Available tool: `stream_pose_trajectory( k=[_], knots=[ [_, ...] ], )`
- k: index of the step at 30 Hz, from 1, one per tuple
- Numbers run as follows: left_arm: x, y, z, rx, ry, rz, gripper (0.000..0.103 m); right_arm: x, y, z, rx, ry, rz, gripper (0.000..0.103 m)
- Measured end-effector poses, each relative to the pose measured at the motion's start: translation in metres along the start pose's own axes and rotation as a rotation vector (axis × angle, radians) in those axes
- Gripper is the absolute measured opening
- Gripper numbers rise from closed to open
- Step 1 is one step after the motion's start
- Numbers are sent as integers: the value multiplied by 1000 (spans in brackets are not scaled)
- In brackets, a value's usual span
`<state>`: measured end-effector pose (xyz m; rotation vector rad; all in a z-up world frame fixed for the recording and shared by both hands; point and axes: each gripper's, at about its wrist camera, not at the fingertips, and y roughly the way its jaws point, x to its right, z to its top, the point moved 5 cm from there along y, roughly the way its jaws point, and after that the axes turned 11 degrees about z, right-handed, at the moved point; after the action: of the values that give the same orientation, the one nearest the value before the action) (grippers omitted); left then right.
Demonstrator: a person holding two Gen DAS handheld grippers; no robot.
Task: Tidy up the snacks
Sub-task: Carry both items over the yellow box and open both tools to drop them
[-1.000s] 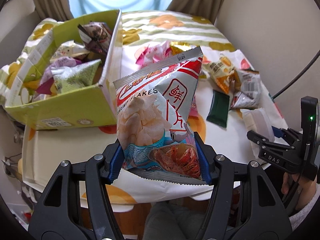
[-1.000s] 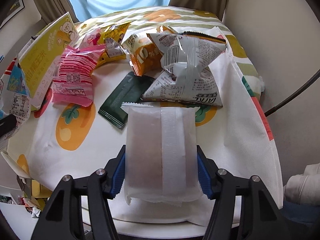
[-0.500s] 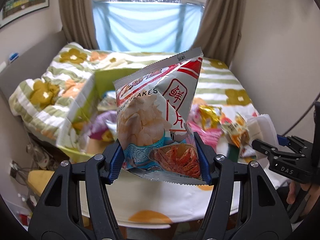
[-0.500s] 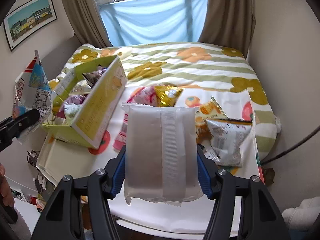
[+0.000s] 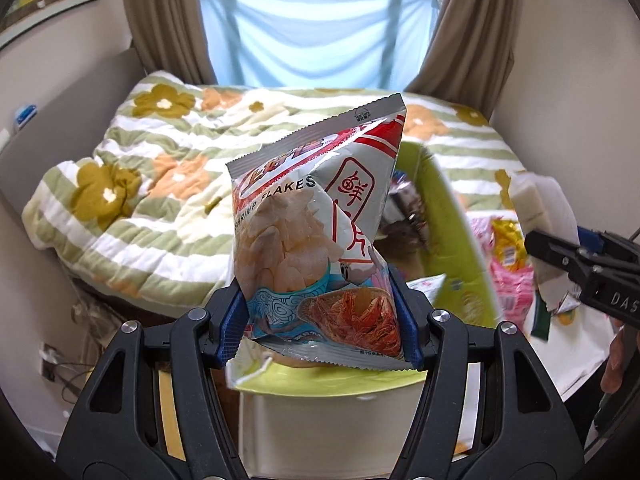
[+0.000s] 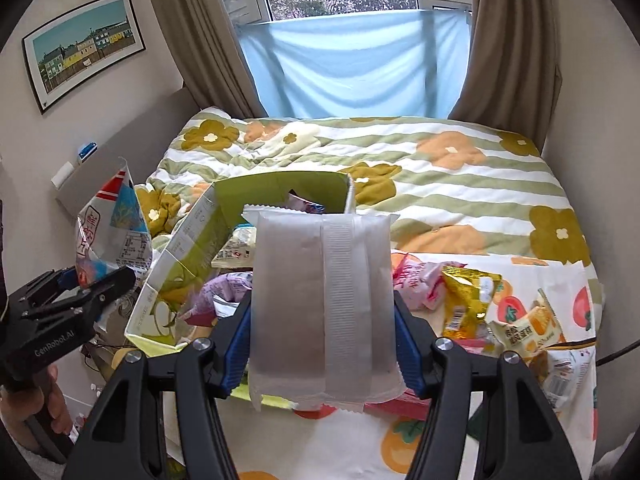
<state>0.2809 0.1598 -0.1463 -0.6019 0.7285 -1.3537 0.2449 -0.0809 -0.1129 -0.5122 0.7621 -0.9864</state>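
Observation:
My left gripper (image 5: 320, 320) is shut on a shrimp flakes bag (image 5: 316, 240), held upright above the near edge of the green snack box (image 5: 452, 240). It also shows at the left of the right wrist view (image 6: 108, 240). My right gripper (image 6: 322, 344) is shut on a frosted white packet (image 6: 320, 300), held upright in front of the open green box (image 6: 192, 240), which holds several snack packs. The white packet also shows in the left wrist view (image 5: 540, 208).
Loose snacks lie on the fruit-print tablecloth (image 6: 440, 440): a gold pack (image 6: 468, 300), pink packs (image 6: 416, 280) and an orange-and-white pack (image 6: 528, 332). A bed with a flowered quilt (image 6: 440, 176) stands behind the table. A window and curtains are at the back.
Both grippers have lifted with their packs and swung left toward the green box. The box now sits right under and ahead of them.

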Motion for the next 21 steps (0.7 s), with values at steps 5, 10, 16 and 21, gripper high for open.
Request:
stream_pose_trajectory(
  k=[5, 10, 16, 21],
  knots=[
    [-6, 29, -8, -48, 91, -47, 59, -23, 30, 1, -24, 46, -29, 58],
    [1, 47, -14, -60, 185, -45, 75, -31, 46, -5, -49, 91, -61, 58],
    [-1, 51, -22, -67, 190, -36, 103, -31, 58, -9, -74, 110, -75, 58],
    [-15, 42, -27, -70, 128, -20, 103, -33, 65, -15, -89, 97, -43, 58]
  ],
)
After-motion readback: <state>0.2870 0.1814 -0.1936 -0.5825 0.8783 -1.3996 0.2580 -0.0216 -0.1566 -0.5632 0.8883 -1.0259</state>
